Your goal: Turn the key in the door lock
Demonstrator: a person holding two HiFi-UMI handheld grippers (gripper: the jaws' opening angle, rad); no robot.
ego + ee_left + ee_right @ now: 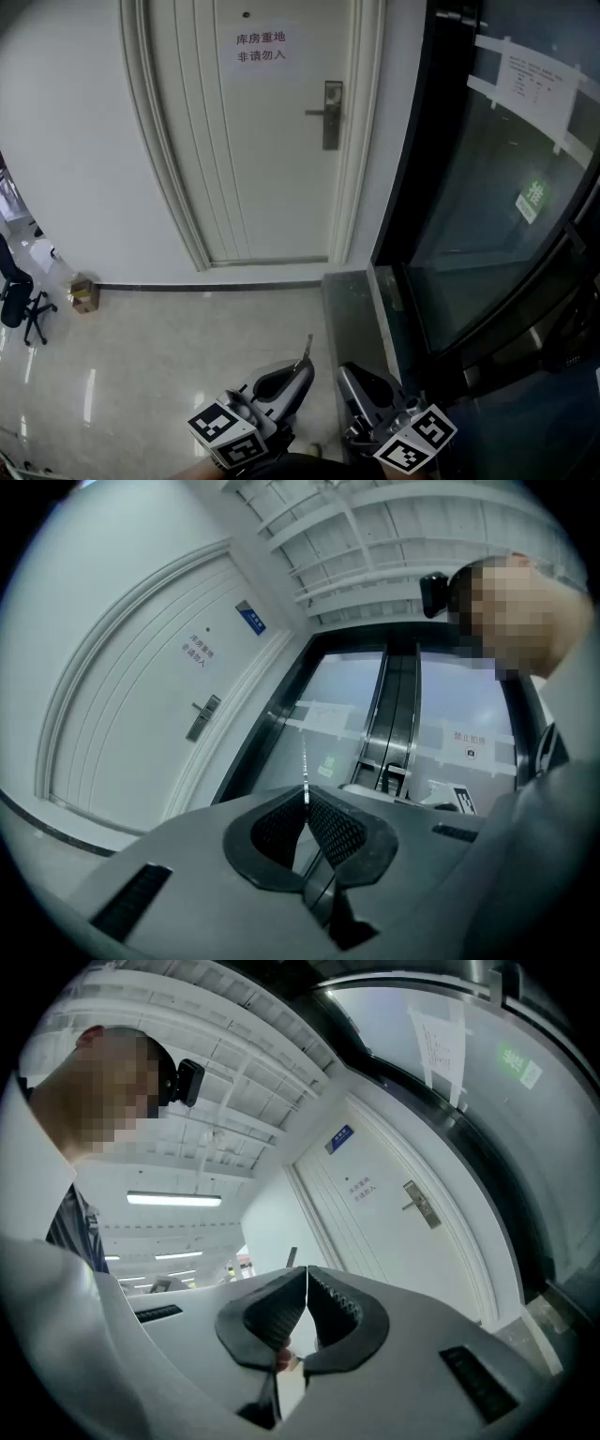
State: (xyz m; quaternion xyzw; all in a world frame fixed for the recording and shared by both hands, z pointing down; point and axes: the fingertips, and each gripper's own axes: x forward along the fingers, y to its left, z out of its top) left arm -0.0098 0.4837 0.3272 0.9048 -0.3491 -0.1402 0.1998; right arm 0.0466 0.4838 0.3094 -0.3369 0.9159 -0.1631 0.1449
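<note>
1. Head view: the left gripper [298, 373] and right gripper [349, 377] are seen side by side at the bottom edge, above the tiled floor [169, 356], aimed toward the door [272, 178]. A thin key [307, 352] is seen sticking up out of the left jaws. The door is shut. The lock plate [332, 114] with its lever is set at the door's right edge, below and right of a sign [260, 47] in red print. Key and lock are well apart. A glass wall [487, 216] is seen on the right, a box [83, 294] and a chair [23, 305] far left
2. Left gripper view: the left gripper [306, 797] jaws are pressed together on the key [303, 769], which is seen edge-on, poking up past the tips. The door [131, 742] and lock plate [202, 718] are seen up left, well off
3. Right gripper view: the right gripper [307, 1277] jaws are closed tip to tip, nothing pinched between them. The door [375, 1241] and lock plate [421, 1206] are seen to the right, well apart from the tips; the keyhole cannot be made out
</note>
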